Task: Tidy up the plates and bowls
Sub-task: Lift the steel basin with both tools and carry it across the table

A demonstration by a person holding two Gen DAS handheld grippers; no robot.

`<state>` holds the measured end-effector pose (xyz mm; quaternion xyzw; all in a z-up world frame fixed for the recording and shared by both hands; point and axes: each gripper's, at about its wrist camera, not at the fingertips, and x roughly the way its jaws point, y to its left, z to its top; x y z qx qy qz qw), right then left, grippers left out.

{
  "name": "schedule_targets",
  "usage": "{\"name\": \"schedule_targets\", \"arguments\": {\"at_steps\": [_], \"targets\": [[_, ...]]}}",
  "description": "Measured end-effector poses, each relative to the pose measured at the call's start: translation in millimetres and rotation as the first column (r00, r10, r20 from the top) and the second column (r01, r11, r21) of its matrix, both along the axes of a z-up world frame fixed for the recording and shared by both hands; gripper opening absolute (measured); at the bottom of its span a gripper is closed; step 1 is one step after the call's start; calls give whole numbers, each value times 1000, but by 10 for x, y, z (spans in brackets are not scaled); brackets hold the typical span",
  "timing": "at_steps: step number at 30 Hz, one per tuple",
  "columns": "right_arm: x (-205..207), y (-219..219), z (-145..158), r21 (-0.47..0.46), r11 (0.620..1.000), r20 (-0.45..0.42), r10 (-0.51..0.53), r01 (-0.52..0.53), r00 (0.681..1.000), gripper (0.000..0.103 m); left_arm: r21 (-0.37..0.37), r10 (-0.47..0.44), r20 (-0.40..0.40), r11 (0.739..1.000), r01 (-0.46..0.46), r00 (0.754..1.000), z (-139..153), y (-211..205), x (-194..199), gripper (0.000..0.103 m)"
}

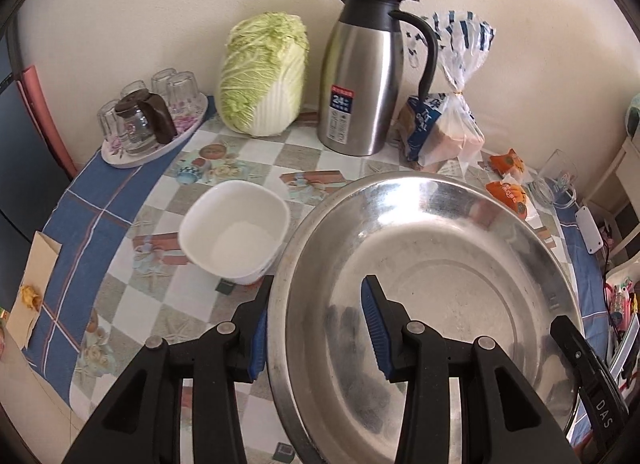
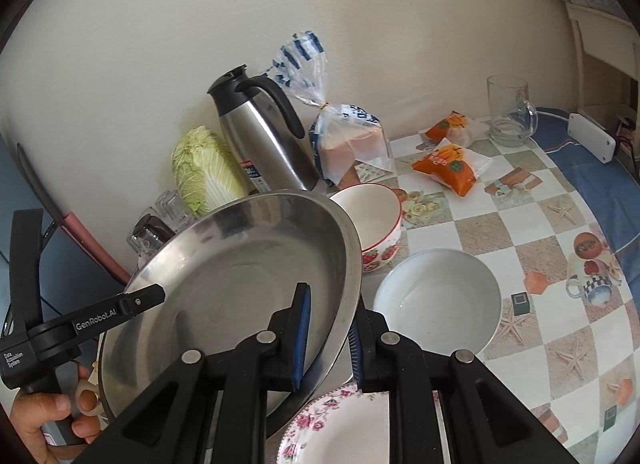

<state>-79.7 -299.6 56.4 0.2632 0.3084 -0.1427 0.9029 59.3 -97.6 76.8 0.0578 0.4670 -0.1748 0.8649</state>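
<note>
A large steel basin [image 1: 440,264] is held above the table by both grippers. My left gripper [image 1: 316,328] is shut on its left rim, one finger inside, one outside. My right gripper [image 2: 328,338] is shut on its right rim [image 2: 348,264]. A white square bowl [image 1: 236,232] with a strawberry pattern sits left of the basin; it also shows in the right wrist view [image 2: 372,219]. A plain white bowl [image 2: 440,300] sits to the right of my right gripper. A floral plate [image 2: 336,432] lies under the right gripper.
At the wall stand a cabbage [image 1: 264,71], a steel thermos jug [image 1: 364,75] and a bread bag [image 1: 448,119]. A tray of glasses [image 1: 152,119] is at the far left. Orange packets [image 2: 448,167] and a glass mug [image 2: 510,111] lie at the right.
</note>
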Motion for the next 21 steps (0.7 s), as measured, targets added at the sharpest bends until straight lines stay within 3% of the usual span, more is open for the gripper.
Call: {"name": "schedule_targets", "arguments": {"at_steps": [9, 21], "targets": [[-8, -197, -161, 24, 999, -52, -44, 46, 998, 19, -7, -13, -92, 1000, 12, 996, -353, -66, 83, 43], [248, -55, -455, 37, 999, -149, 11, -5, 989, 19, -4, 41, -166, 999, -43, 985, -615, 175, 249, 43]]}}
